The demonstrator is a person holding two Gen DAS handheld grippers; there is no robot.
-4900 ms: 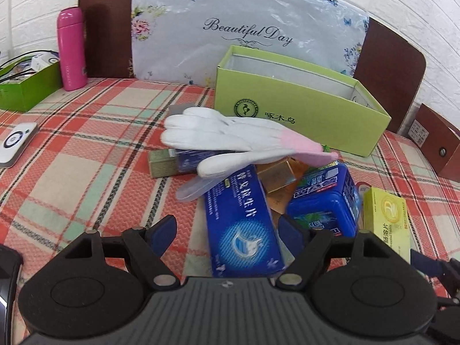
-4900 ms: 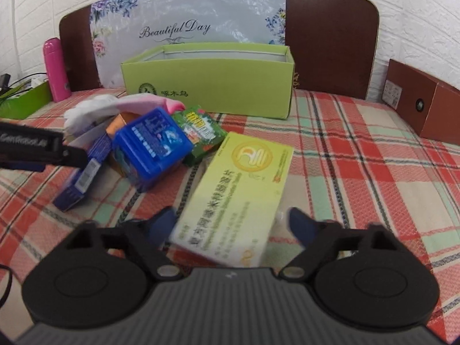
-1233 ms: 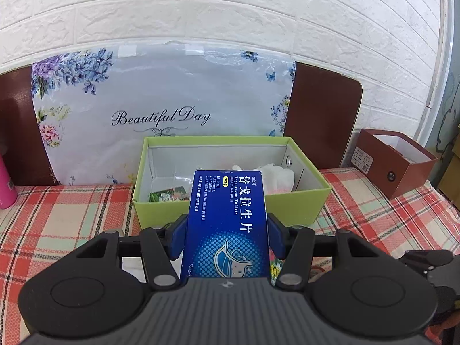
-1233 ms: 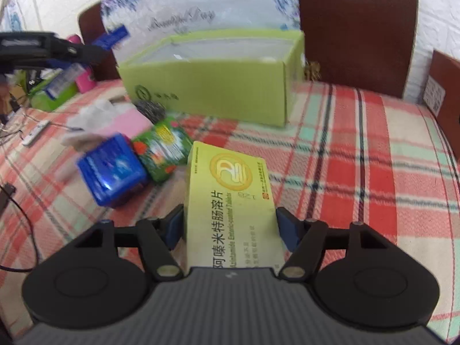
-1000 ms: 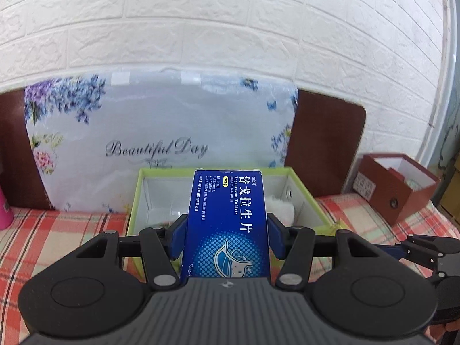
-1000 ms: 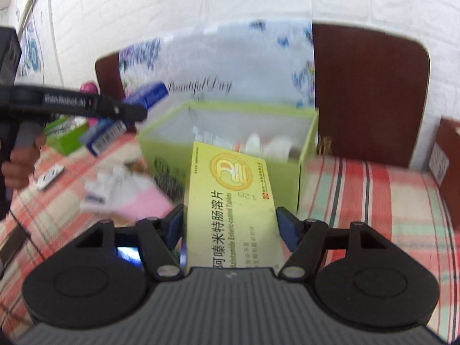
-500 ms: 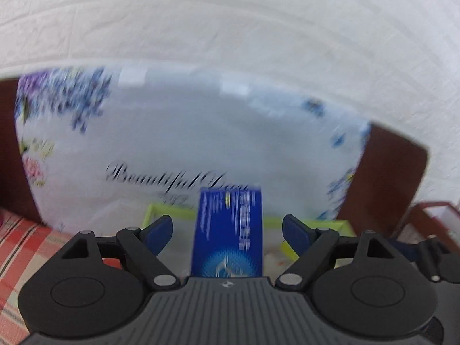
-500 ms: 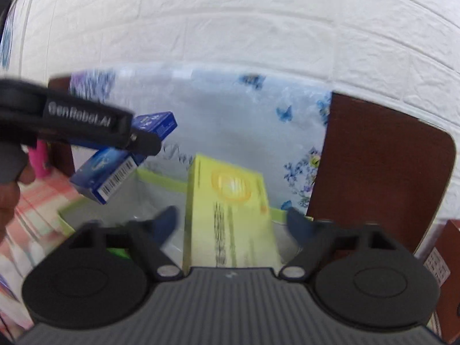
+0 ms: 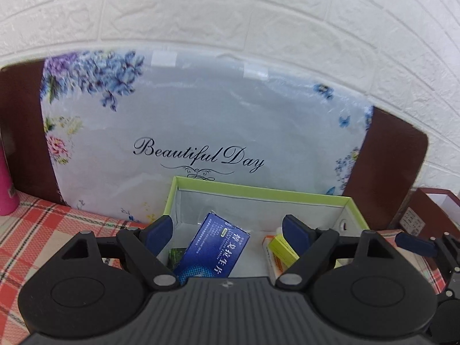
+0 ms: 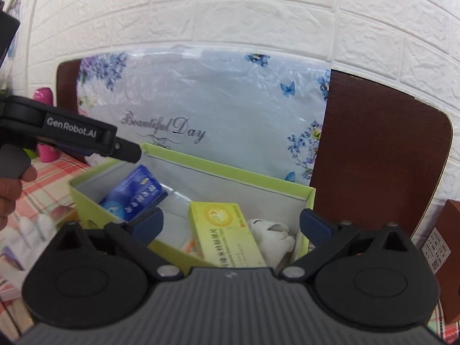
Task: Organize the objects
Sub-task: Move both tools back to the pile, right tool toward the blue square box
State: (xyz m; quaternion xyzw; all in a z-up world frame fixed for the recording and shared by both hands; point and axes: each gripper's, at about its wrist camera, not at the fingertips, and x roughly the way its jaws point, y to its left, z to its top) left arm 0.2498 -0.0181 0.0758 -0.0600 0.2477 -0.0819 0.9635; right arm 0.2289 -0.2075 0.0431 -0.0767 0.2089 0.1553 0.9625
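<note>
In the left wrist view the left gripper [image 9: 227, 227] stood with its jaws spread wide above the near wall of the green box [image 9: 258, 191], its blue pads clear of everything. The blue medicine box [image 9: 214, 251] lay tilted inside the green box, below and between the two fingers but touching neither, its near end hidden behind the gripper body. To its right, also inside, the yellow medicine box [image 9: 280, 248] showed only a corner, just beside the right finger. A floral bag [image 9: 201, 120] lettered "Beautiful Day" leaned against the white brick wall [image 9: 230, 14] behind the green box, and the plaid cloth [image 9: 43, 230] covered the table to the left. In the right wrist view the right gripper [image 10: 231, 222] likewise had its jaws fully parted and pinched nothing. The yellow medicine box [image 10: 225, 234] lay slanted in the green box [image 10: 224, 172], under the gap between the fingers and apart from both pads, with a white glove [image 10: 271, 231] just beside it on the right. The blue medicine box [image 10: 135, 194] rested in the left end of the green box, beneath the tip of the left gripper [image 10: 126, 149], which reached in from the left, held by a hand [image 10: 11, 189]
</note>
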